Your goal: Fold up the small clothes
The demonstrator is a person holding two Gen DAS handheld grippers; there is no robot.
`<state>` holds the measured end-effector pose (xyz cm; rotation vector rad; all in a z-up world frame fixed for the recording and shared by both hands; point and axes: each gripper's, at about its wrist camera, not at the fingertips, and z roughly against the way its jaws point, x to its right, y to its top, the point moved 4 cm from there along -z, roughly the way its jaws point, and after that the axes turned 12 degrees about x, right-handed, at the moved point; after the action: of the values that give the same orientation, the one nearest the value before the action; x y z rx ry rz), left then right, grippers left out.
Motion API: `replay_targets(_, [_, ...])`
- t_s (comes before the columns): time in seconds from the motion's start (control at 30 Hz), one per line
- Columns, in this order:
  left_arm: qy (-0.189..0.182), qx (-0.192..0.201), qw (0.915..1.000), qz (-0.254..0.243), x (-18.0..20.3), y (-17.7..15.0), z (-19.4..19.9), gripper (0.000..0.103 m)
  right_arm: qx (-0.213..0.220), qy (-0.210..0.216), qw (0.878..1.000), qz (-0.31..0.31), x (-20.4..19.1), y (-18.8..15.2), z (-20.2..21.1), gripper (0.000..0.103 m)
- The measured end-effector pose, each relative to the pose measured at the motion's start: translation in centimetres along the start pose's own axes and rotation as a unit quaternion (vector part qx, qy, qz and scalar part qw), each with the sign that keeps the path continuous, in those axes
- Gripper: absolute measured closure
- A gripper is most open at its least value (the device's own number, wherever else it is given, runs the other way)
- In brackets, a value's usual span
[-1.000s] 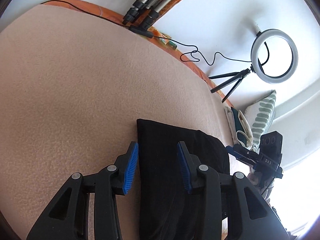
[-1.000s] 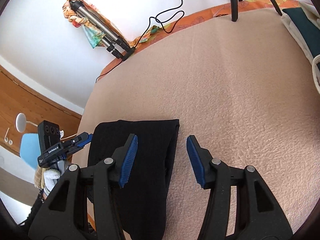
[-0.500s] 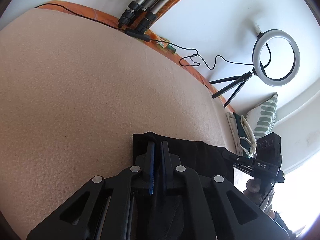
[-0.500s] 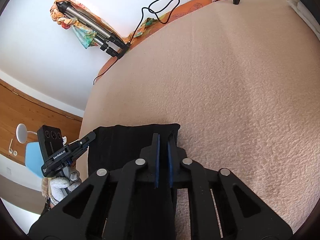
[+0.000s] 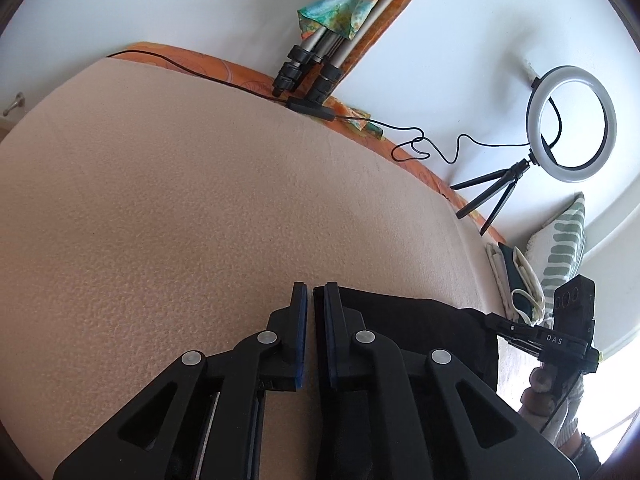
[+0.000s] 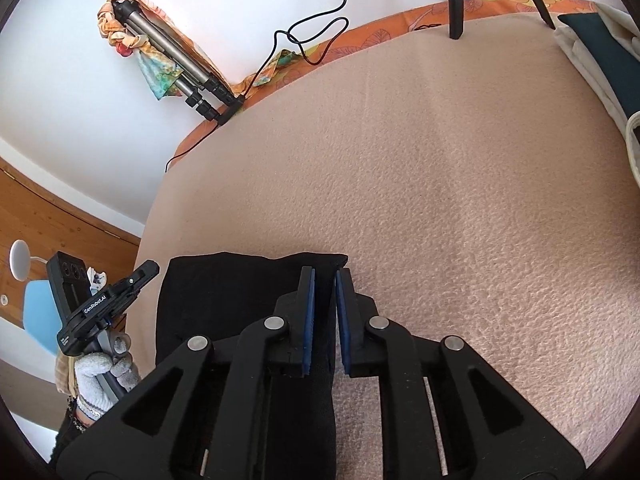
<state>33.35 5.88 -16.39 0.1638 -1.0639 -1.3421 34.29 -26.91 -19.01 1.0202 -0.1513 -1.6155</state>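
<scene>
Black garment (image 5: pixel 404 316) lies flat on a beige blanket (image 5: pixel 180 208), each near corner pinched in a clenched tool: left tool (image 5: pixel 315 300) on one, right tool (image 6: pixel 325 284) on the other (a ring light (image 5: pixel 572 122) stands beyond).

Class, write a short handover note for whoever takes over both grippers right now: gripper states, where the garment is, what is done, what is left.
Left gripper: shut on the left edge of the black garment.
Right gripper: shut on the garment's right edge.
Garment: on the beige blanket, near the person, between both grippers.
Done: both edges pinched.
Left: probably lift and fold it; how far folding has gone cannot be told.
</scene>
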Motion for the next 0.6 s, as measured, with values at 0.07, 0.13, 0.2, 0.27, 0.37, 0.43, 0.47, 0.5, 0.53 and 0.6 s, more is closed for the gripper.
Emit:
replay_targets(0.07, [-0.002,-0.005,0.9999,-0.014,0.7,-0.1,0.6,0.089,0.005,0.006,1.0,0.009,-0.4,0.0,0.9,0.088])
replay_targets(0.13, [0.006,-0.007,0.9992,-0.039,1.6,-0.4,1.5,0.083,0.01,0.001,0.999,0.036,-1.1,-0.3,1.9,0.086])
replay_targets(0.2, [0.008,-0.008,0.998,-0.062,2.5,-0.8,2.5,0.075,0.013,-0.003,0.998,0.063,-1.9,-0.9,3.0,0.084])
replay_targets(0.27, [0.019,-0.004,0.9963,-0.084,3.5,-1.1,3.8,0.071,0.019,-0.004,0.996,0.086,-2.7,-1.6,4.2,0.076])
replay_targets(0.37, [0.015,0.012,0.9953,-0.095,5.0,-1.4,6.0,0.061,0.037,-0.011,0.992,0.12,-4.0,-2.6,6.3,0.058])
replay_targets(0.43, [0.022,0.026,0.9943,-0.101,6.0,-1.7,7.7,0.047,0.045,-0.011,0.989,0.138,-4.7,-3.2,7.6,0.056])
replay_targets(0.47, [0.022,0.035,0.9937,-0.104,6.4,-1.9,8.5,0.044,0.05,-0.011,0.988,0.142,-5.0,-3.5,8.2,0.055])
replay_targets(0.5, [0.019,0.041,0.993,-0.109,6.9,-2.2,9.2,0.043,0.054,-0.012,0.988,0.146,-5.3,-3.8,8.8,0.054])
replay_targets(0.53, [0.018,0.044,0.9924,-0.114,7.5,-2.5,9.9,0.043,0.059,-0.012,0.987,0.15,-5.5,-4.1,9.5,0.052])
replay_targets(0.6, [0.017,0.049,0.9915,-0.119,8.4,-3.2,10.9,0.04,0.071,-0.012,0.985,0.156,-5.9,-4.6,10.7,0.047])
